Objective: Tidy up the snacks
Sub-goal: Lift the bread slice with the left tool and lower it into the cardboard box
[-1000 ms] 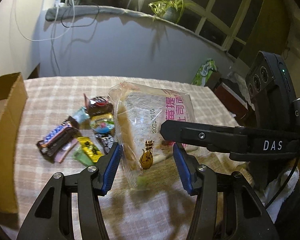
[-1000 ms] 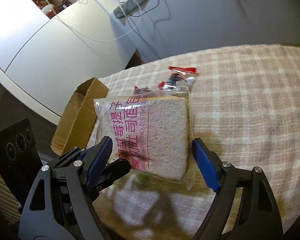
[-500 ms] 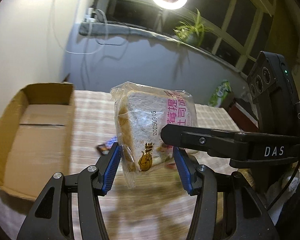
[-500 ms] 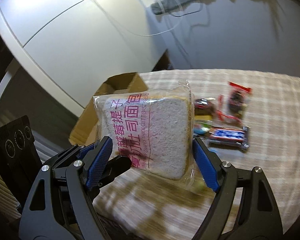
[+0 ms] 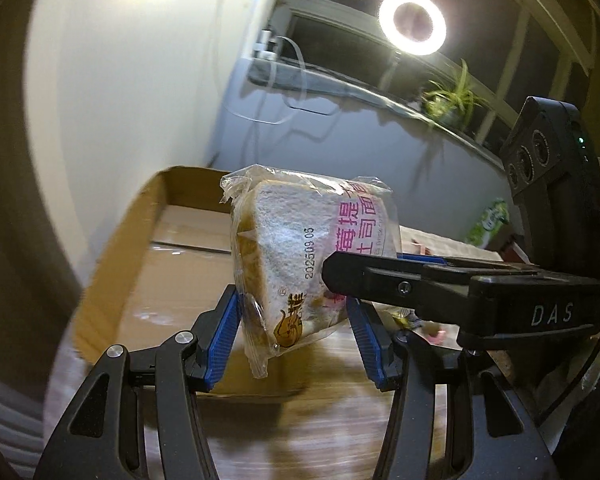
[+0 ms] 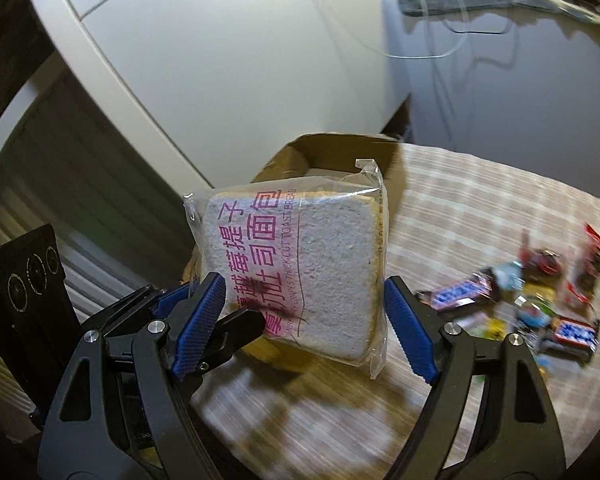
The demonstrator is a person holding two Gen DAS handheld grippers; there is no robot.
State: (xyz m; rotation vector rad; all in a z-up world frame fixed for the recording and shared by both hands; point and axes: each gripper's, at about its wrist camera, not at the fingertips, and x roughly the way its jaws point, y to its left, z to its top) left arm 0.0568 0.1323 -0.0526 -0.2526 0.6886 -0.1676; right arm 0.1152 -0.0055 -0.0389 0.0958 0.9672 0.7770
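Left wrist view: both grippers are carrying the bagged toast toward the cardboard box. Left gripper and right gripper are pinching it between them, jaws fairly wide. Next, lowering it inside and letting go.

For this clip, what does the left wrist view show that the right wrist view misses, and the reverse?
Only the left wrist view shows the ring light, the potted plant on the sill and the date stamp on the bread bag. Only the right wrist view shows the pile of candy bars on the checked tablecloth. Both show the bagged toast bread between both claws, left and right, at the cardboard box.
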